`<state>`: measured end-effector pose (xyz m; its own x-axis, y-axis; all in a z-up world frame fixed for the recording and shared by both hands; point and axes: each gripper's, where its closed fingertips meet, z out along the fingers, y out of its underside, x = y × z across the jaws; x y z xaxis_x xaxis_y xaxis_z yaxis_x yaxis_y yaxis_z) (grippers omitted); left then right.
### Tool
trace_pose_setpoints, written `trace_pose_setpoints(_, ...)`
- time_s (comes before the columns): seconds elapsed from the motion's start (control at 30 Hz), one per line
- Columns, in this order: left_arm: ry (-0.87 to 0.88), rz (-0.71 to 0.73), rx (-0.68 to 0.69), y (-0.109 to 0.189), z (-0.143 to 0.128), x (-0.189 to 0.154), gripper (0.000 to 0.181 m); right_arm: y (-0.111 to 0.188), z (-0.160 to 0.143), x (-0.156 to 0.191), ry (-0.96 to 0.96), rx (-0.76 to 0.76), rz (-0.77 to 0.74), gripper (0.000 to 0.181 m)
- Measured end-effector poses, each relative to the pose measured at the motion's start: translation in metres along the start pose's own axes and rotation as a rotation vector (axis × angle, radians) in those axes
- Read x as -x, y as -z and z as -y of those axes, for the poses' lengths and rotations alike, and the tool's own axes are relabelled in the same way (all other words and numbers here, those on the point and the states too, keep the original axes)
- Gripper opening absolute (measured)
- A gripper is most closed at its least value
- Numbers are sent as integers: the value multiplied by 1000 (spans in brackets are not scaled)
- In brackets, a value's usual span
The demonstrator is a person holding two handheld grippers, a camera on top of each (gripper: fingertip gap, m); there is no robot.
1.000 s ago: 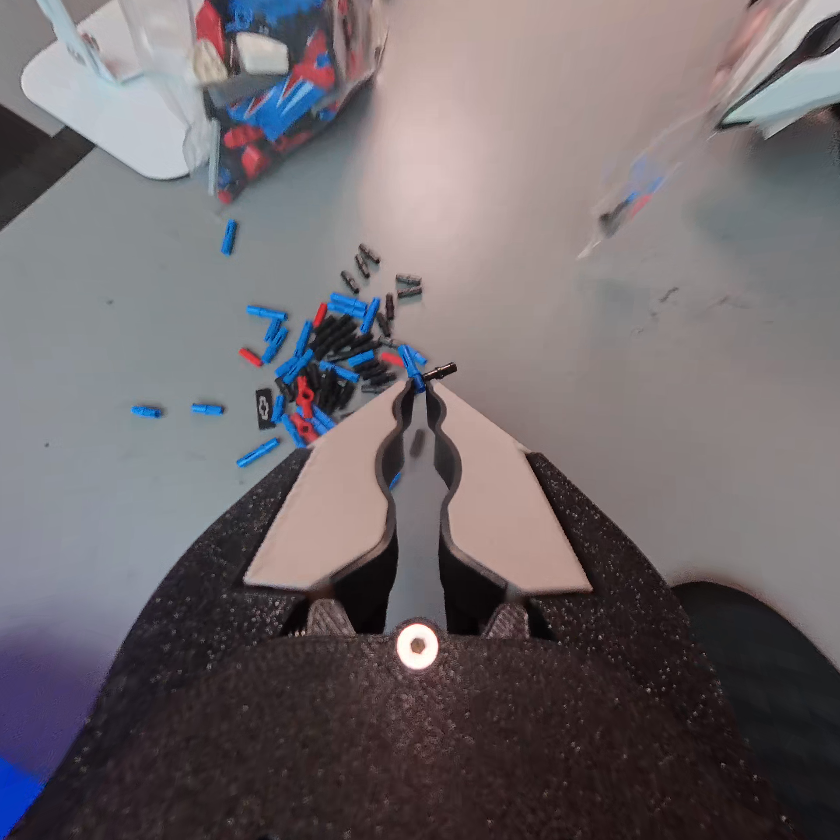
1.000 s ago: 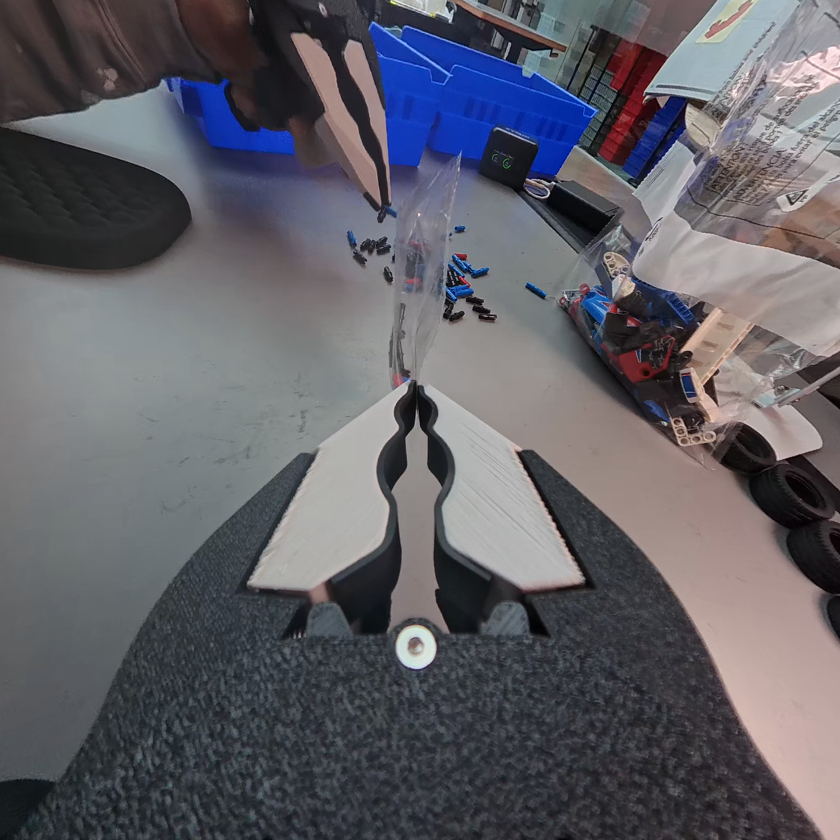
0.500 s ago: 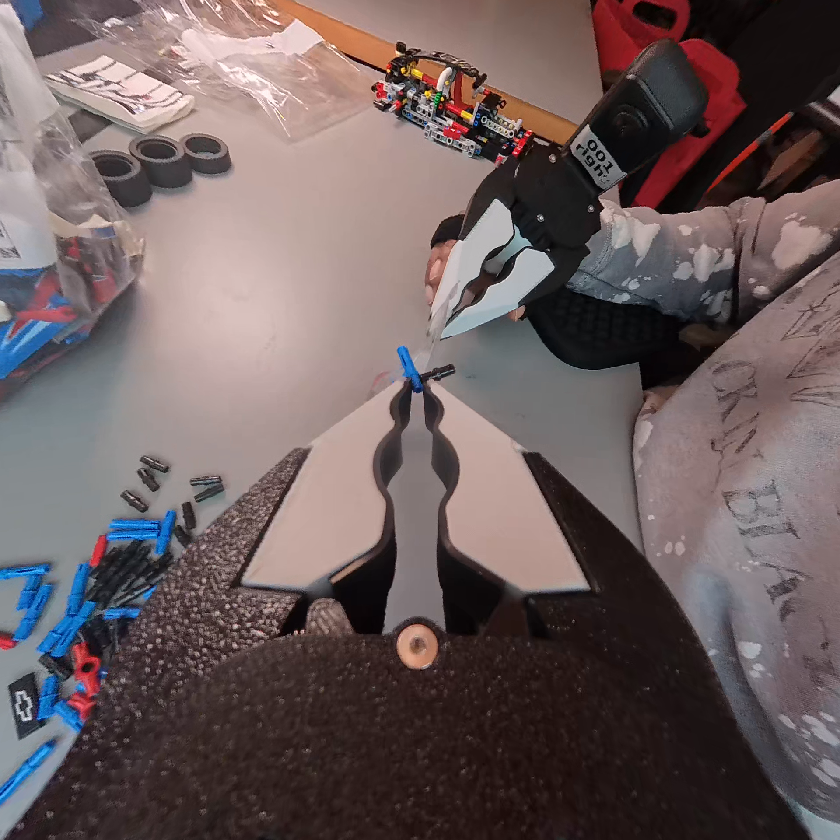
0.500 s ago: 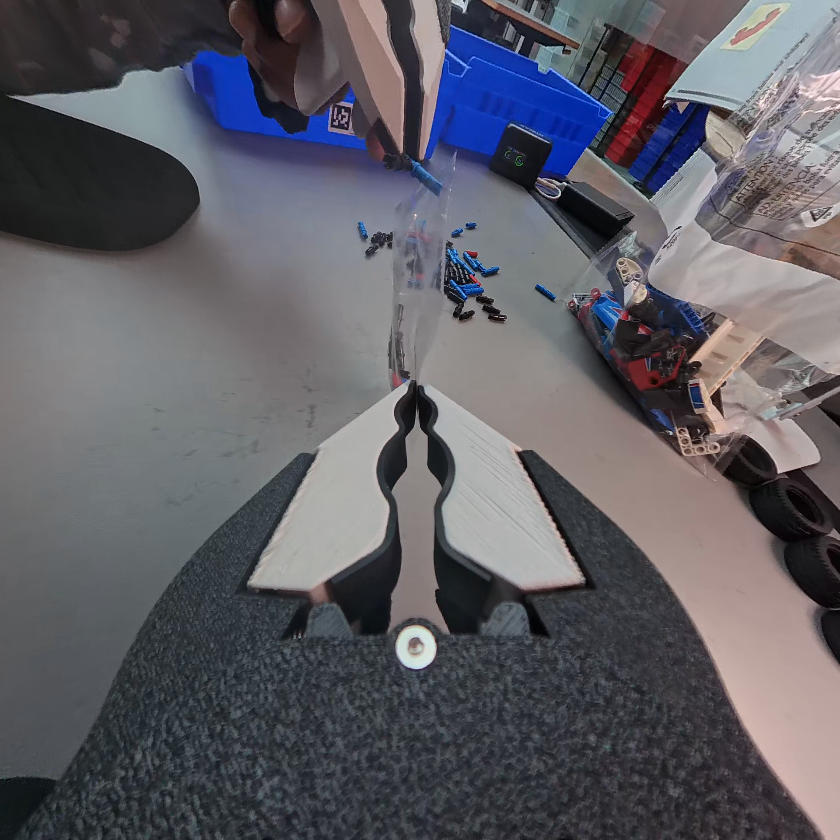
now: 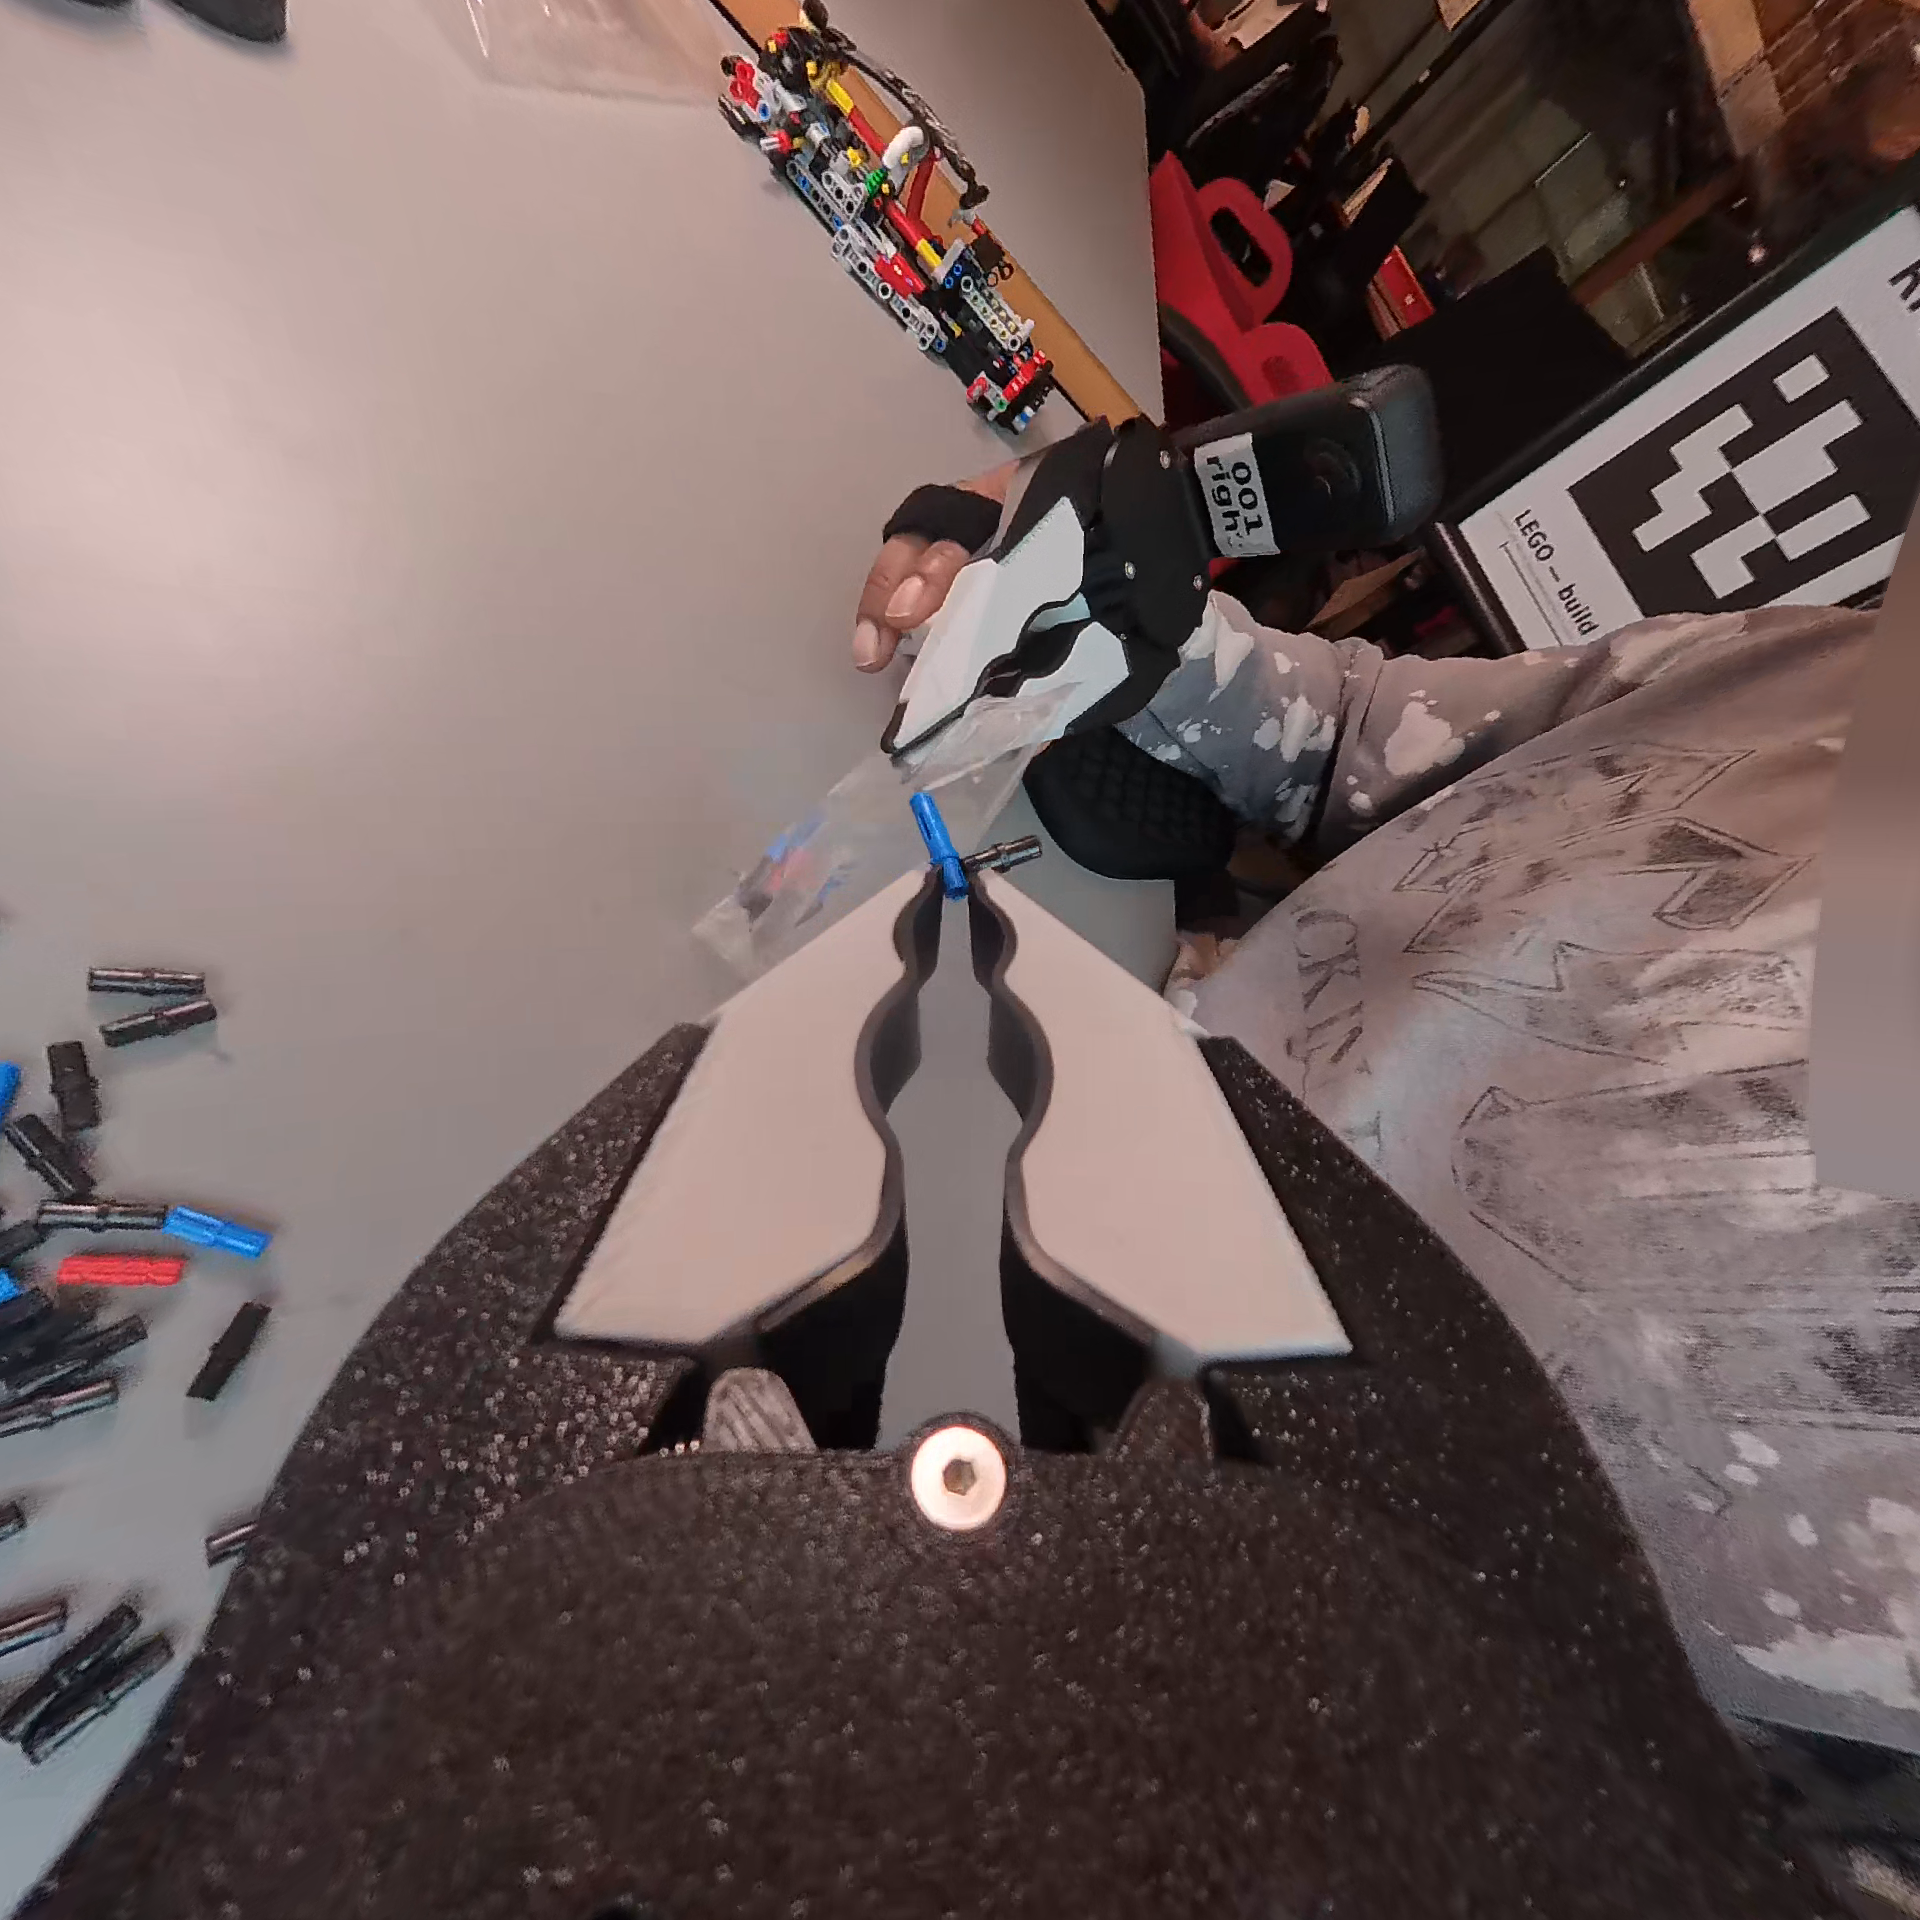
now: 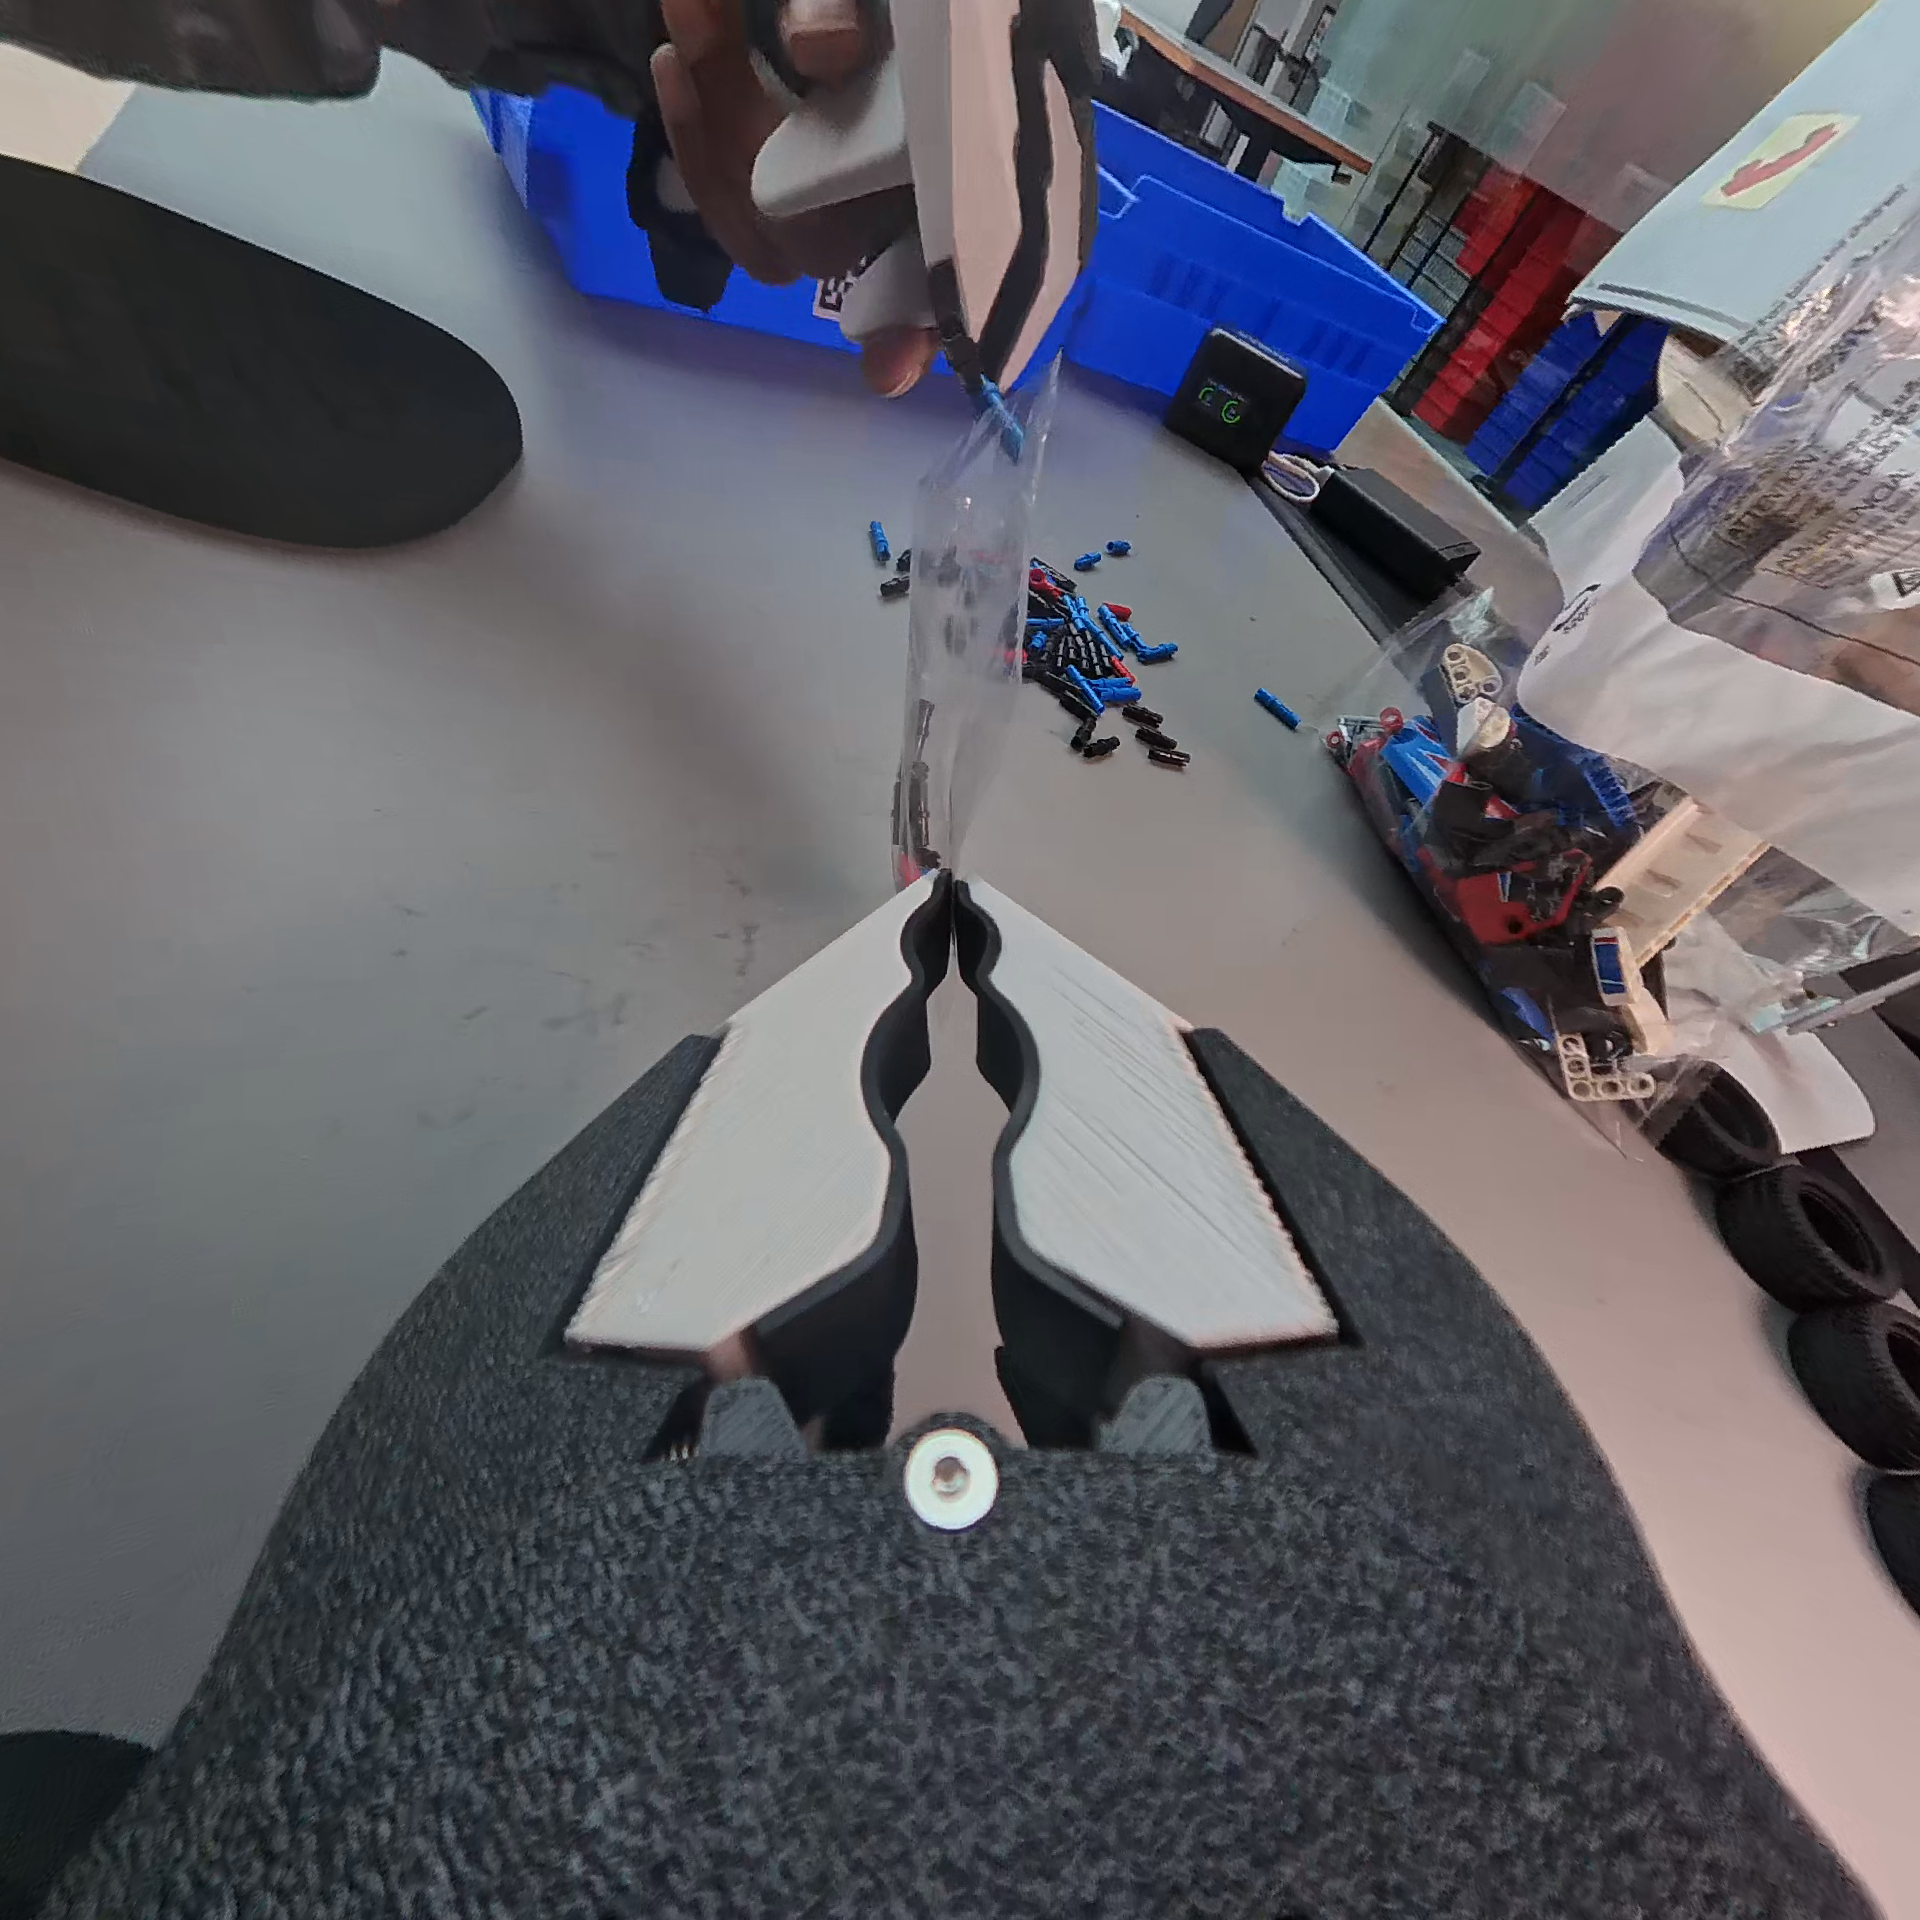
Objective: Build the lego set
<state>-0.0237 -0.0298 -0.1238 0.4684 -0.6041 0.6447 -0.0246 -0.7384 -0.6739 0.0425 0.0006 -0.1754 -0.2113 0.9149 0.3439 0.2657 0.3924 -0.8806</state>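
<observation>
A: Hidden or unclear?
B: Small clear bag (image 6: 961, 665) pinched at one corner by right gripper (image 6: 952, 883), tips together on the film. Contents hard to make out through the plastic: a few dark and red bits. Other end of bag up against left gripper (image 6: 971, 364). Tyres (image 6: 1808, 1236) cut off at frame edge.

A: Left gripper?
B: Closed on a blue pin (image 5: 938, 840), with a black pin (image 5: 1003, 856) sticking out sideways at the tips. Unclear whether black pin is clamped or merely joined to the blue one. Held above the table, just beside bag mouth.

A: Surface and room?
B: Grey table (image 6: 364, 831), scuffed. Blue bins (image 6: 1226, 281) beyond the pin pile (image 6: 1081, 655). Board with black-and-white marker (image 5: 1756, 488) off the table's far side, red chairs (image 5: 1236, 301) near it.

A: Other items?
B: Pin pile loose on table beyond the bag: blue, black, some red. Large bag of parts (image 6: 1517, 873) right of pile, tyres nearer than that. Built chassis (image 5: 894, 218) at table edge, well apart from pile. Black pad (image 6: 208, 374) left of pile. Small black box (image 6: 1234, 400) with green lights by bins.

A: Obstructions?
B: Bag hanging in front of pile, partly veiling it.
</observation>
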Motion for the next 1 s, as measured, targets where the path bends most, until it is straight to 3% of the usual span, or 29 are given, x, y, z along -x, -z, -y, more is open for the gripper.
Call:
trace_pose_setpoints(0.27,80,35,135,-7,-16,6,4,0,1,2,45,0,-1,0)
trace_pose_setpoints(0.57,148,81,133,-9,-16,13,5,-1,1,8,86,1,14,0)
trace_pose_setpoints(0.8,-3,161,69,15,-5,5,21,0,0,2,59,2,-9,0)
trace_pose_setpoints(0.83,-47,207,43,25,-1,8,21,0,0,0,54,1,-13,0)
trace_pose_setpoints(0.9,-131,430,11,57,2,34,21,1,0,-3,40,0,-27,0)
trace_pose_setpoints(1.0,-135,748,72,106,-28,84,22,3,0,-10,21,-2,-52,0)
